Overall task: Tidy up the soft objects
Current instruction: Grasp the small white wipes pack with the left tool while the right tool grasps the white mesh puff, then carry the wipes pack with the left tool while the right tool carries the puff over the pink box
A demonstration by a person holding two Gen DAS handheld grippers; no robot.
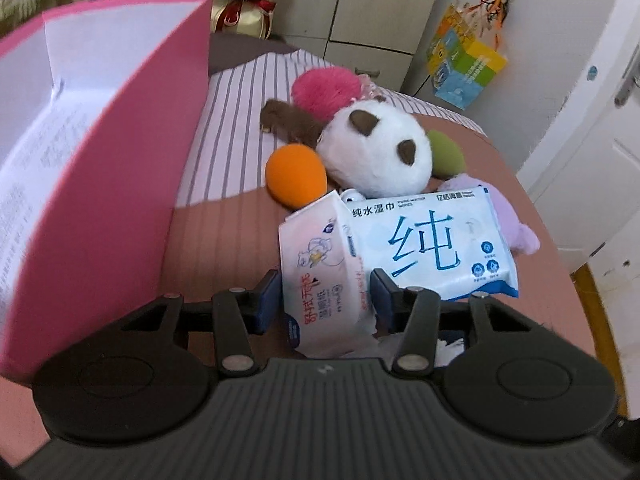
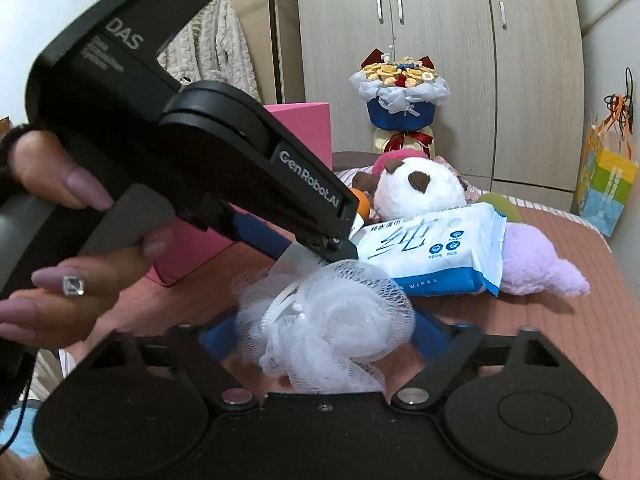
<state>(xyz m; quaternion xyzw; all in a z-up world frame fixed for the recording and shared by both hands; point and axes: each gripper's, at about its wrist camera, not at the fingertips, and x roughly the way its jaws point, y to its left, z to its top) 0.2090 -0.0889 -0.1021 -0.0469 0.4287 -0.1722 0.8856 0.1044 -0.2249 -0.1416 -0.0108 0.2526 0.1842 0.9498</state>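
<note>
My left gripper is shut on a pink-and-white tissue pack, held just above the bed next to the open pink box. A blue wet-wipes pack leans on a purple plush. Behind are a white panda plush, an orange sponge, a green sponge, a brown plush and a pink fluffy ball. My right gripper is shut on a white mesh bath puff. The left gripper body crosses the right wrist view.
The bed has a pink cover and a striped sheet. A wardrobe and a flower bouquet stand behind it. A colourful paper bag hangs at the right. A white door is to the right.
</note>
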